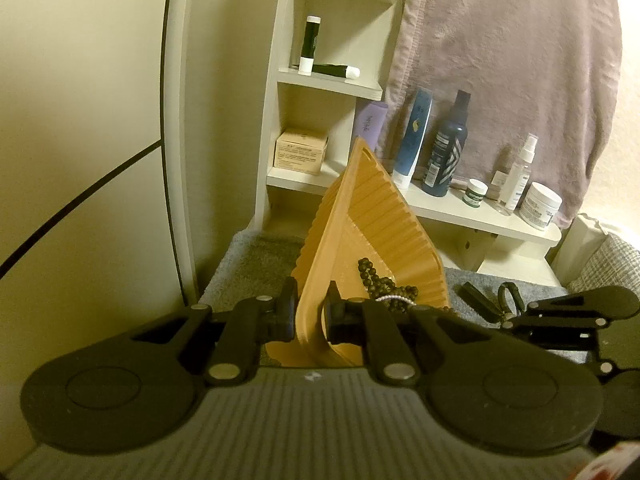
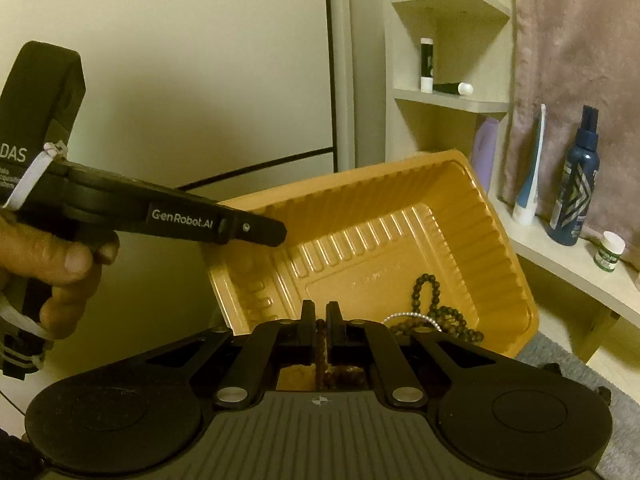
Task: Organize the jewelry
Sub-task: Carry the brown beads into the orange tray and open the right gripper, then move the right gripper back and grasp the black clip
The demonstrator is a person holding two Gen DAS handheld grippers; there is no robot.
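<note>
My left gripper [image 1: 309, 312] is shut on the rim of an orange ribbed plastic tray [image 1: 372, 220] and holds it tilted up on edge. The tray [image 2: 400, 248] faces the right wrist camera. Dark bead strands [image 1: 376, 280] and a thin silver chain [image 1: 394, 299] lie in its low corner; they also show in the right wrist view as beads [image 2: 436, 312] and chain [image 2: 408, 316]. My right gripper [image 2: 320, 320] is shut on a dark bead strand [image 2: 320, 344] that hangs between its fingers, over the tray's lower edge. The left gripper's body [image 2: 180, 216] reaches in from the left.
A white shelf unit [image 1: 320, 80] holds tubes and a small box [image 1: 300, 152]. Bottles and jars [image 1: 444, 152] stand on a low ledge before a mauve towel [image 1: 512, 60]. A grey mat [image 1: 248, 264] covers the surface, with small black items [image 1: 480, 300] on it at right.
</note>
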